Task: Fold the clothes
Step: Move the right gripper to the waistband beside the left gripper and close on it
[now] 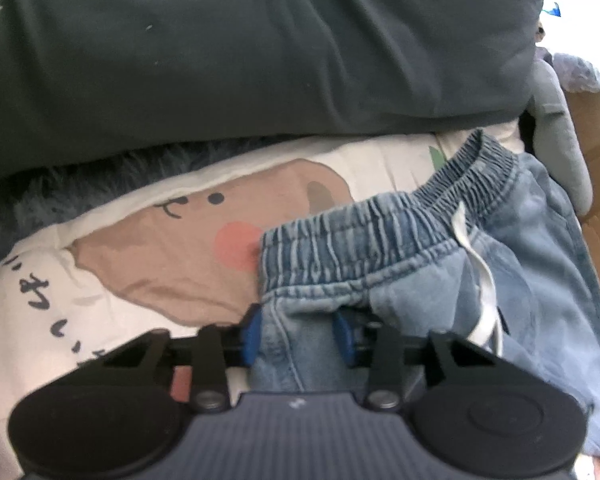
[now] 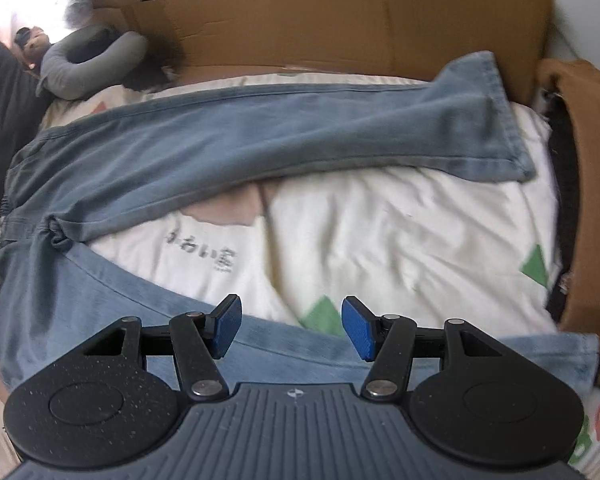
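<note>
Light blue jeans (image 1: 380, 236) with an elastic waistband and a white drawstring (image 1: 480, 280) lie on a cream printed bed cover (image 1: 148, 264). My left gripper (image 1: 298, 334) is shut on a bunch of denim just below the waistband's left end, with both blue pads pressing the fabric. In the right wrist view the jeans (image 2: 228, 140) spread their two legs apart, the far leg running to the right and the near leg (image 2: 284, 352) passing under my right gripper (image 2: 292, 328). That gripper stands open above the near leg, with nothing held between its pads.
A dark grey pillow (image 1: 240, 48) fills the far side in the left view. A cardboard box (image 2: 340, 20) stands along the bed's far edge, a grey neck pillow (image 2: 88, 60) lies at far left, and a brown garment (image 2: 592, 200) lies at the right.
</note>
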`<state>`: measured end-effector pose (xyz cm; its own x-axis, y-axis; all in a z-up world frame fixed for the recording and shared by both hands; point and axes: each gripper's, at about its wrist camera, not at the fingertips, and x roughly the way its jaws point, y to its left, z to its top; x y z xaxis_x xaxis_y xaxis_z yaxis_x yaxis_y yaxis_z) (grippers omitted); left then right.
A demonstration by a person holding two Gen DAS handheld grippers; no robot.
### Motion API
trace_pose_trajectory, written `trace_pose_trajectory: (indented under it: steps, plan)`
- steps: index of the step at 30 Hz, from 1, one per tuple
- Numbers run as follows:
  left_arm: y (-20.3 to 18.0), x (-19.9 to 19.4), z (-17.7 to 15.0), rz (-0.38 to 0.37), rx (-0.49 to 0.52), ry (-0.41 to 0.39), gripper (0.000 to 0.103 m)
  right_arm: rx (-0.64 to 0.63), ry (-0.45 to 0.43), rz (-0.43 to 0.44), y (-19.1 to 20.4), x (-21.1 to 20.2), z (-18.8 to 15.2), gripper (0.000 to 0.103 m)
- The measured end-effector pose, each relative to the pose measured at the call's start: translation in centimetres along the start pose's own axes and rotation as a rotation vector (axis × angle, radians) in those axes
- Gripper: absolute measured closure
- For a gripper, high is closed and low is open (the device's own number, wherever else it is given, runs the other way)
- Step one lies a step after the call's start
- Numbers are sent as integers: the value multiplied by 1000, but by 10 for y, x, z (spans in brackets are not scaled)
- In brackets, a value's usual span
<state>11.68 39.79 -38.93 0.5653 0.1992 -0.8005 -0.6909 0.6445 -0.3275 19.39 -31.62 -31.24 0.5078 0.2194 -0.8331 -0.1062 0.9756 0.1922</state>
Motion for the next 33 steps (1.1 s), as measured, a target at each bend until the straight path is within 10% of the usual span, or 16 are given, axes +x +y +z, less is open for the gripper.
trace_pose_trajectory:
  steps: [10,24,33]
  plan:
    - [-6,-34,9,-192,-29,-37,68,-98,5,35,24,2,12,40]
    - [-37,-13,-11,-100,131,-104,56,-176,40,90,53,31,28,40]
    - [-2,-2,-14,-93,-53,-63,53,-297,29,200,106,74,64,40]
